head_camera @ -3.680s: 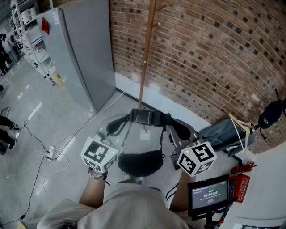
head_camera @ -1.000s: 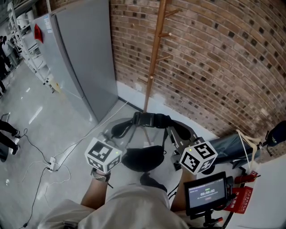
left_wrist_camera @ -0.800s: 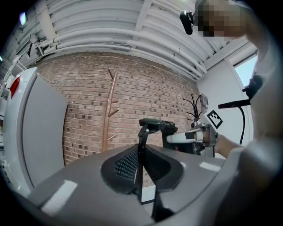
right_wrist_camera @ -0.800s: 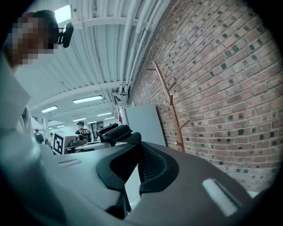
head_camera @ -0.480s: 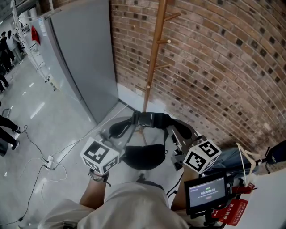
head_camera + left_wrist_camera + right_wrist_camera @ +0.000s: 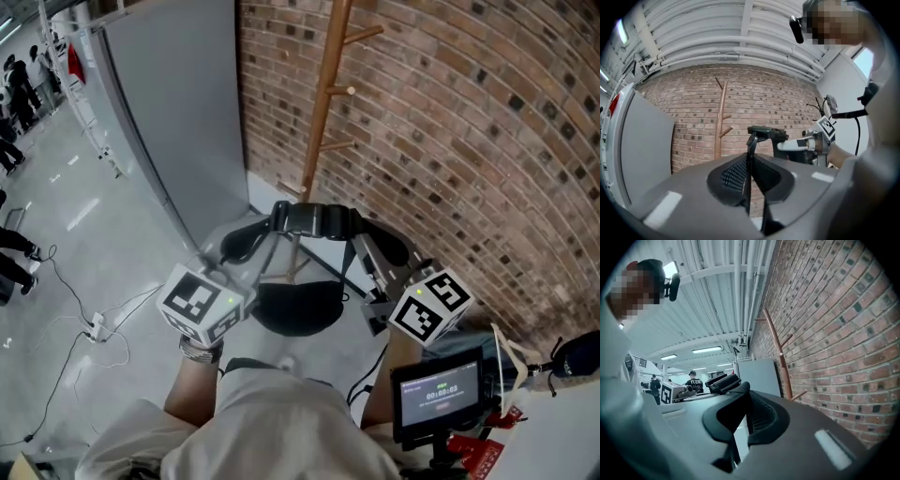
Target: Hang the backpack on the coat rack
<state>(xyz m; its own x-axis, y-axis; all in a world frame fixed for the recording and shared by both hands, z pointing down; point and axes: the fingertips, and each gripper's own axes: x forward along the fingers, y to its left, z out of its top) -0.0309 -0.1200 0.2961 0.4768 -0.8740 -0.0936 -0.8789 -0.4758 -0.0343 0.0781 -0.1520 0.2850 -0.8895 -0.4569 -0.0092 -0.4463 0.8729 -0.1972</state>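
Observation:
A black backpack [image 6: 298, 307] hangs between my two grippers, its top handle [image 6: 314, 220] toward the brick wall. My left gripper [image 6: 228, 262] is shut on the left shoulder strap [image 6: 246, 242]. My right gripper [image 6: 375, 272] is shut on the right shoulder strap [image 6: 389, 248]. The wooden coat rack [image 6: 321, 122] stands just beyond the handle, against the wall, with its pegs higher up. In the left gripper view the jaws [image 6: 749, 187] pinch a thin black strap, with the handle [image 6: 767, 132] ahead and the rack [image 6: 720, 126] behind. In the right gripper view the jaws [image 6: 740, 427] also pinch a strap.
A tall grey cabinet [image 6: 178, 112] stands left of the rack, against the brick wall [image 6: 469, 141]. Cables [image 6: 94, 328] trail over the floor at left. A small screen [image 6: 436, 394] sits at lower right. People stand far off at upper left.
Both grippers have risen and moved toward the wall with the backpack. The handle now sits close to the rack's pole. Both grips are unchanged.

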